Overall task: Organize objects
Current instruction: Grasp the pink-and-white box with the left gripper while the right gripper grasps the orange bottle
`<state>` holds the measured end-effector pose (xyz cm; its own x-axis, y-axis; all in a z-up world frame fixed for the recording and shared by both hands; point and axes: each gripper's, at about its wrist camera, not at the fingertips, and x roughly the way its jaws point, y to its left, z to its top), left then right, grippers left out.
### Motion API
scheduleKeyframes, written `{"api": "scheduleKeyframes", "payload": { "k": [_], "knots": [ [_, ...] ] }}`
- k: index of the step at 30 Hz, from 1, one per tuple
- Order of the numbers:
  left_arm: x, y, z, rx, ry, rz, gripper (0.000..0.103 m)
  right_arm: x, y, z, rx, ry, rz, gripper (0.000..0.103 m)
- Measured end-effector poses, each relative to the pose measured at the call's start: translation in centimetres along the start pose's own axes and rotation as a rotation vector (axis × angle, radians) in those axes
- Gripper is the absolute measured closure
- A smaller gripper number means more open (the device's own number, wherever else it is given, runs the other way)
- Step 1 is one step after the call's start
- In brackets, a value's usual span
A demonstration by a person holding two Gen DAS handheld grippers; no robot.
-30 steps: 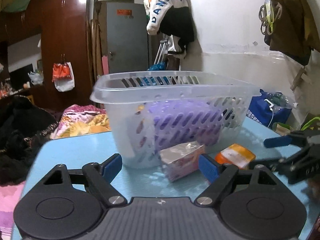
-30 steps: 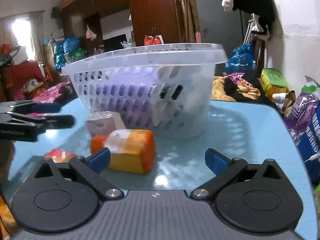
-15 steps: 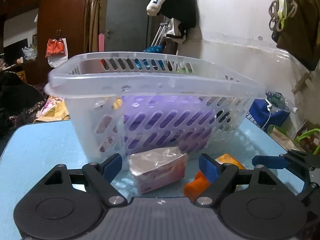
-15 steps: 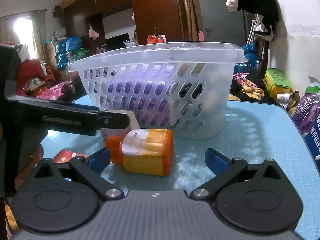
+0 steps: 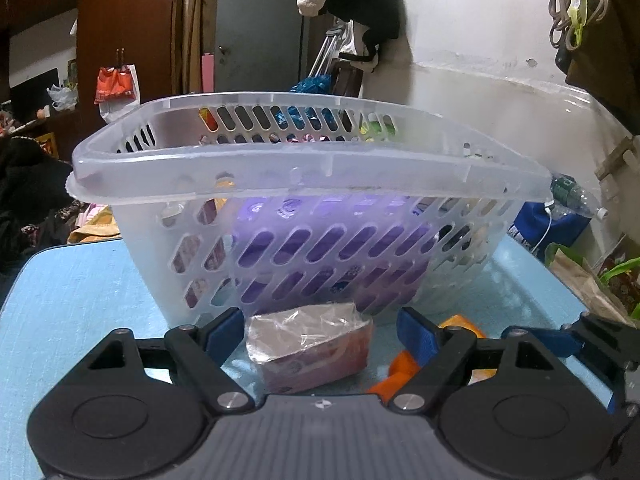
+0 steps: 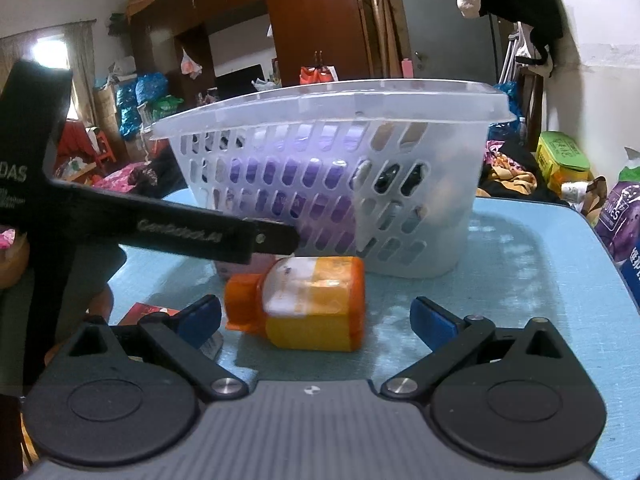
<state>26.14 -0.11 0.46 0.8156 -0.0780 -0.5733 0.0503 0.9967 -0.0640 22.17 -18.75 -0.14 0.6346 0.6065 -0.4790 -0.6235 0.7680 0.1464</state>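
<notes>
A clear slotted plastic basket (image 5: 304,184) stands on the blue table (image 5: 80,288) with a purple item (image 5: 320,256) inside it. In front of it lies a foil-wrapped pink box (image 5: 308,346), and my left gripper (image 5: 320,330) is open around it, its pads apart from the wrap. To the right lies an orange and yellow bottle (image 6: 308,304) on its side. My right gripper (image 6: 316,320) is open with the bottle between its blue fingertips, not pressed. The left gripper's black arm (image 6: 192,236) crosses the right wrist view above the bottle.
A small red packet (image 6: 148,312) lies on the table left of the bottle. Bags, a green-lidded tub (image 6: 564,160) and clothes crowd the floor beyond the table edge. A white wall (image 5: 480,40) with hanging clothes stands behind the basket.
My left gripper has swung to the right and come closer, so the pink box now sits between its fingers. In the right wrist view the bottle has come nearer and the left gripper's arm has entered.
</notes>
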Motion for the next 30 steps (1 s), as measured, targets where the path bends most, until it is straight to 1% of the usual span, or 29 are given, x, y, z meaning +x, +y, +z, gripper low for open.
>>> {"api": "scheduleKeyframes", "payload": {
  "k": [5, 7, 8, 11, 13, 17, 19, 22, 27, 28, 29, 30],
  "knots": [
    [0.1, -0.5, 0.3, 0.011, -0.004, -0.001, 0.017, 0.7, 1.1, 0.0, 0.000, 0.031, 0.000, 0.000],
    [0.2, -0.7, 0.3, 0.021, -0.001, 0.005, 0.017, 1.0, 1.7, 0.0, -0.010, 0.047, -0.004, 0.002],
    [0.2, -0.8, 0.3, 0.036, -0.003, -0.002, 0.017, 1.0, 1.9, 0.0, -0.014, 0.050, -0.005, 0.003],
    [0.2, -0.9, 0.1, 0.047, -0.006, 0.007, 0.017, 0.8, 2.3, -0.1, -0.030, 0.043, -0.017, 0.004],
    [0.0, -0.8, 0.0, 0.040, -0.010, 0.008, 0.017, 0.6, 2.4, -0.1, -0.040, 0.033, -0.021, 0.010],
    [-0.3, -0.5, -0.3, 0.038, -0.011, 0.015, 0.017, 0.3, 2.2, -0.2, -0.042, 0.025, -0.020, 0.016],
    [-0.3, -0.3, -0.4, 0.028, -0.007, 0.021, 0.017, 0.4, 2.0, -0.1, -0.031, 0.030, -0.027, 0.022],
    [-0.2, -0.2, -0.5, 0.020, -0.002, 0.016, 0.017, 0.4, 1.8, 0.0, -0.027, 0.032, -0.025, 0.022],
    [0.3, -0.2, -0.7, 0.019, 0.014, 0.038, 0.018, 0.7, 2.0, 0.0, -0.034, 0.045, -0.034, 0.020],
    [0.3, -0.3, -0.8, 0.020, 0.015, 0.039, 0.018, 0.8, 2.0, 0.0, -0.035, 0.049, -0.035, 0.020],
    [0.3, -0.3, -0.8, 0.022, 0.016, 0.038, 0.022, 0.8, 2.0, 0.0, -0.039, 0.049, -0.039, 0.021],
    [0.4, -0.4, -0.9, 0.021, 0.018, 0.036, 0.032, 0.7, 2.1, -0.1, -0.045, 0.047, -0.043, 0.021]
  ]
}}
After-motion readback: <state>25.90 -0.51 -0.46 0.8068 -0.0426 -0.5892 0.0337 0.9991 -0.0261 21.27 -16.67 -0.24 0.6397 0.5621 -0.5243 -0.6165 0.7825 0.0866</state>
